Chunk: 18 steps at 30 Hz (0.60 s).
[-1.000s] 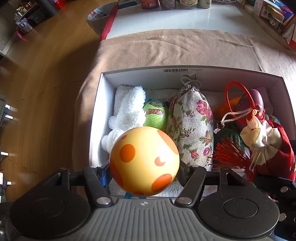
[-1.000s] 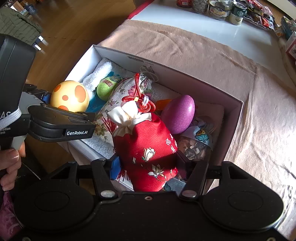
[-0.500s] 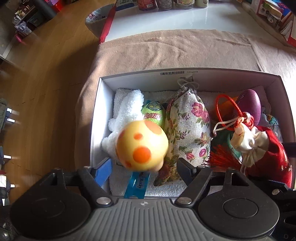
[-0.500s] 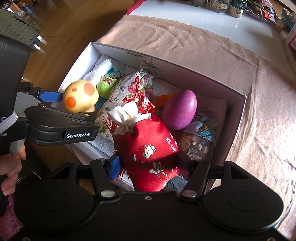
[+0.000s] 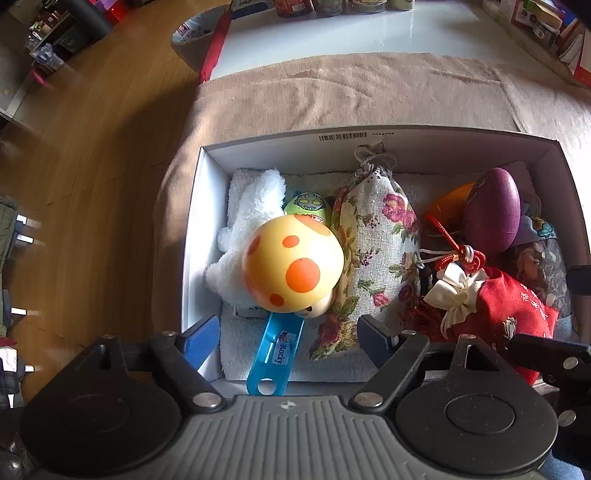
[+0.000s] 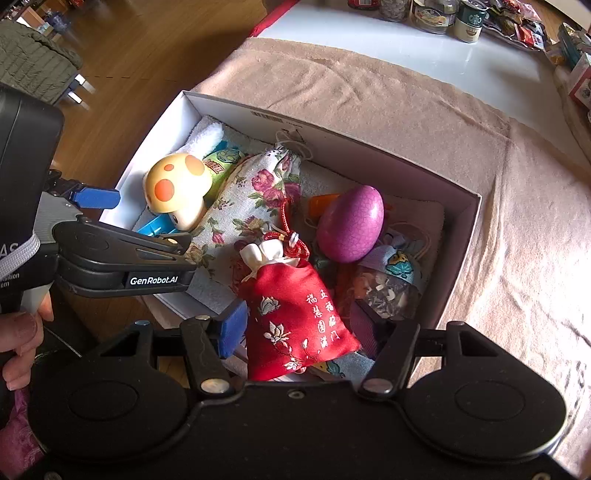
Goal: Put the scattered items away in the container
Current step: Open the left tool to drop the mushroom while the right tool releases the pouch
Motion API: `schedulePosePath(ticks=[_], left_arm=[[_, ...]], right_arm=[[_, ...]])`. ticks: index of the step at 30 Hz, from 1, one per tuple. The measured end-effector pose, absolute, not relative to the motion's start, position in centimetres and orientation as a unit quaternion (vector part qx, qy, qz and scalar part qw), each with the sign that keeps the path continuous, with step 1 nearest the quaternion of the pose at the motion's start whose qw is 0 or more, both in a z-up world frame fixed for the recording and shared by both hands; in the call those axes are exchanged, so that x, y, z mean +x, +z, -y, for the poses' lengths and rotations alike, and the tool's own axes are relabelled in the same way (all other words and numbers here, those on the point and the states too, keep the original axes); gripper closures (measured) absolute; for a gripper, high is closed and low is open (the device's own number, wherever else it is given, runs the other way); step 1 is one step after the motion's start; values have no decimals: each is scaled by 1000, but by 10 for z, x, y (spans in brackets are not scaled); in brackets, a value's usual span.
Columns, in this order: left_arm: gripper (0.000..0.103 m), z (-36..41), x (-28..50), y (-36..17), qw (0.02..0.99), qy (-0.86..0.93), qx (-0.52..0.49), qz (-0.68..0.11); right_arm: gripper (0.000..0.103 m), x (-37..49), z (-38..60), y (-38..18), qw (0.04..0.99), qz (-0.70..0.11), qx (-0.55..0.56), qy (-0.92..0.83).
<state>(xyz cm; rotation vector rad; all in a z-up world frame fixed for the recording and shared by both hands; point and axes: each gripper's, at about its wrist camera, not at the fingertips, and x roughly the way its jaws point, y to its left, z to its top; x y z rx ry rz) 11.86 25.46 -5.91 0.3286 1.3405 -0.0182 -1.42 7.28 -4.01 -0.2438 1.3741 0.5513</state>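
Note:
A white cardboard box point(image 5: 192, 221) point(image 6: 458, 236) sits on a tan cloth. The yellow mushroom toy with orange spots point(image 5: 291, 262) point(image 6: 177, 188) lies in the box's left part, on a white plush point(image 5: 251, 229) and a blue clip point(image 5: 275, 354). My left gripper point(image 5: 286, 338) is open and empty just behind it. The red pouch point(image 6: 295, 310) point(image 5: 506, 317) lies in the box between the fingers of my right gripper point(image 6: 299, 328), which is open around it. A floral bag point(image 5: 369, 243) point(image 6: 251, 206) and a purple egg point(image 6: 351, 225) point(image 5: 495, 210) lie in the box.
A green egg toy point(image 5: 306, 206), an orange item point(image 6: 323, 201) and a clear pouch of dried bits point(image 6: 388, 288) are also in the box. Jars point(image 6: 436, 14) stand on the white tabletop behind. Wooden floor point(image 5: 92, 166) lies to the left.
The left gripper opened and let the mushroom toy drop into the box. The right gripper opened and the red pouch settled lower in the box.

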Motion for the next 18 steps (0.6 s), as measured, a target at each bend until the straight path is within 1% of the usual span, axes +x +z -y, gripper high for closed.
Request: schedulePosePath(ticks=[16,18], left_arm=[[20,-255,107,-44,788,-10,129,-602],[19,-256,104,-42,791,-12,121,-600]], right_arm=[[42,-20,-69,-32,736,-618,-116,252],[42,-22,-68,-31,737,-616,-118,252]])
